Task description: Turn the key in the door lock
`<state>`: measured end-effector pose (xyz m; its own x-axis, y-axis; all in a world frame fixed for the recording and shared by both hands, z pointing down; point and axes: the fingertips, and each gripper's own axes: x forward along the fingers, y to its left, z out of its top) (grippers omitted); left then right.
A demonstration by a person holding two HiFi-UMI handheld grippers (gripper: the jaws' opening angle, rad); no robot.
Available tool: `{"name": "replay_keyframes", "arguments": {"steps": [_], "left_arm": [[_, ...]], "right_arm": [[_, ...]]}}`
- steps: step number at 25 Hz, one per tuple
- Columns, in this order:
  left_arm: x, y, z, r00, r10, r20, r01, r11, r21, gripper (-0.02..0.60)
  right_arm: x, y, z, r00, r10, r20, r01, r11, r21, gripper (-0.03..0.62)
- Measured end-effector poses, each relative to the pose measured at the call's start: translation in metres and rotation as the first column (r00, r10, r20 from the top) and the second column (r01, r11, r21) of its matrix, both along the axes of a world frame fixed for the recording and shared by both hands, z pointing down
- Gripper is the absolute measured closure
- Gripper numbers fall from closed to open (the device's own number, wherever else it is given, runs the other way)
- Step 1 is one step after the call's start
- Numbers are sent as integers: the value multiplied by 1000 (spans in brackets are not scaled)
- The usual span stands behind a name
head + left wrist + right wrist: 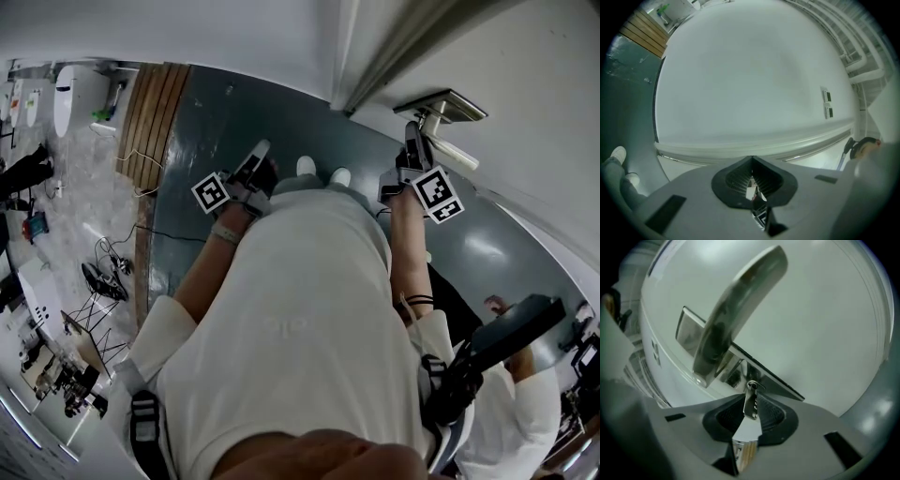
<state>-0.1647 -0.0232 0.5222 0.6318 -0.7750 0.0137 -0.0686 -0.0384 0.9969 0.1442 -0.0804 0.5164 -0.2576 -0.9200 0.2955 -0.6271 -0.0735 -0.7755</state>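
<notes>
A silver key (750, 405) is pinched by its bow between the black pads of my right gripper (751, 414). Its notched blade points into the round lock cylinder (753, 385) on the steel plate (776, 379), just under the lever door handle (736, 305). From the head view, the right gripper (409, 157) is raised to the handle (442, 105) on the white door (525, 159). My left gripper (253, 167) hangs lower at the left. Its jaws (751, 165) are shut with nothing between them, facing a white wall.
The person's white shoes (319, 172) stand on the dark green floor (202, 122) close to the door frame (394, 52). A wooden strip (150, 117) borders the floor at the left. Cables and equipment (98, 272) lie beyond it. Another person (525, 375) stands at the lower right.
</notes>
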Motion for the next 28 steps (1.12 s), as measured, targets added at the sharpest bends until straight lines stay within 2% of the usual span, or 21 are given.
{"name": "replay_keyframes", "arguments": {"steps": [7, 12, 18, 19, 20, 23, 24, 27, 28], "left_arm": [[-3, 0, 1, 1000, -14, -3, 14, 1000, -6, 574], [-5, -1, 1, 1000, -16, -3, 16, 1000, -7, 574], [-3, 0, 3, 1000, -18, -8, 18, 1000, -9, 574], [-3, 0, 4, 1000, -19, -7, 18, 1000, -11, 574], [-3, 1, 5, 1000, -19, -7, 19, 1000, -13, 574], [-3, 0, 4, 1000, -20, -11, 20, 1000, -15, 574], [-3, 0, 3, 1000, -22, -14, 21, 1000, -16, 574], [-3, -1, 3, 1000, -23, -18, 23, 1000, -18, 574], [-3, -1, 3, 1000, -22, -19, 22, 1000, -18, 574]], "right_arm": [[2, 2, 0, 978, -2, 209, 2, 1000, 0, 517], [2, 4, 4, 912, 18, 410, -12, 1000, -18, 514], [3, 5, 8, 842, -10, 539, 0, 1000, 18, 508], [4, 5, 9, 840, -17, 543, 4, 1000, 26, 507], [3, 5, 9, 852, -30, 523, 13, 999, 35, 507], [0, 4, 4, 933, -82, 350, 68, 996, 52, 508], [0, 4, 3, 945, -89, 314, 76, 996, 52, 508], [-1, 3, 2, 950, -79, 301, 63, 996, 64, 508], [-1, 3, 1, 960, -76, 271, 61, 996, 65, 508]]}}
